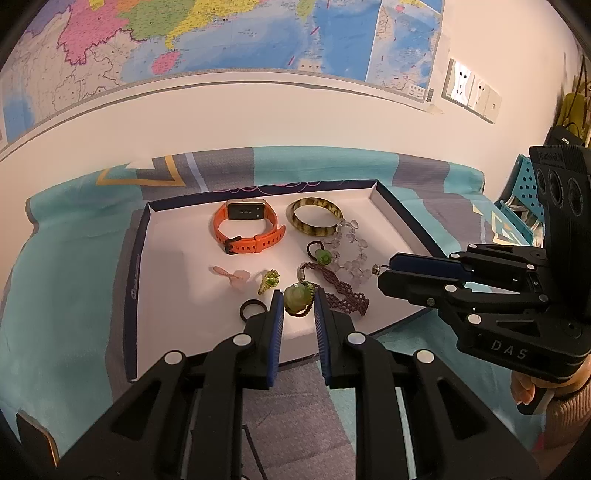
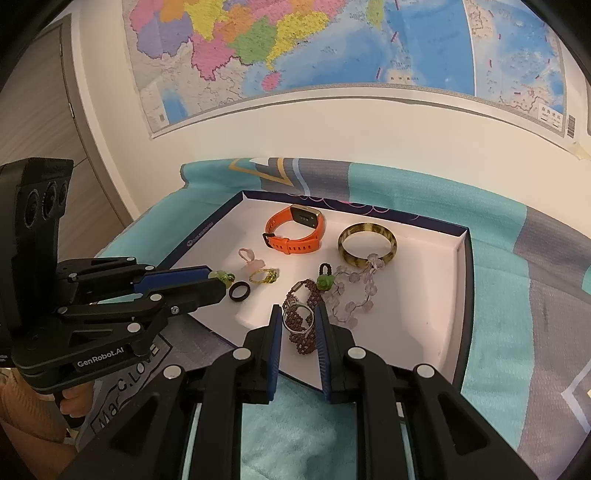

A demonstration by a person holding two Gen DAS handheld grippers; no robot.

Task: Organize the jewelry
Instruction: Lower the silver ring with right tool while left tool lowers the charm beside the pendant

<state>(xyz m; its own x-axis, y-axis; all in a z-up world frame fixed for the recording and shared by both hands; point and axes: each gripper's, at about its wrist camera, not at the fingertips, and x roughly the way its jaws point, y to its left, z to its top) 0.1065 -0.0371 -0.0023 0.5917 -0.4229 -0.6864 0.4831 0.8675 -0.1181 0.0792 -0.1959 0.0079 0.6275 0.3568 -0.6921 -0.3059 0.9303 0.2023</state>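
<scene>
Two hand-held grippers reach over a shallow white tray with dark blue walls [image 1: 142, 236] that lies on a teal and grey patterned cloth [image 1: 66, 280]. The left hand-held gripper [image 1: 298, 304] has its blue pads closed on a pale green carved bead pendant [image 1: 295, 298], lifted just above the tray's near edge. The right hand-held gripper [image 2: 297, 320] pinches a thin silver metal ring [image 2: 297, 319] between its narrowed fingers, above a dark brown beaded woven strap [image 2: 301, 334].

In the tray, an orange rubber wristwatch [image 1: 246, 229] stands at the far side, and a yellow-brown striped bangle [image 1: 314, 219] lies just beside it to the right. A string of clear crystal beads [image 1: 351, 254] touches the bangle and runs toward the near side, next to a small green bead on a dark loop [image 1: 322, 255]. Nearer the left, a pink translucent ring [image 1: 231, 277], a green-stoned gold ring [image 1: 269, 281] and a plain black ring [image 1: 252, 309] lie apart from one another. A coloured wall map [image 1: 221, 33] hangs behind.
</scene>
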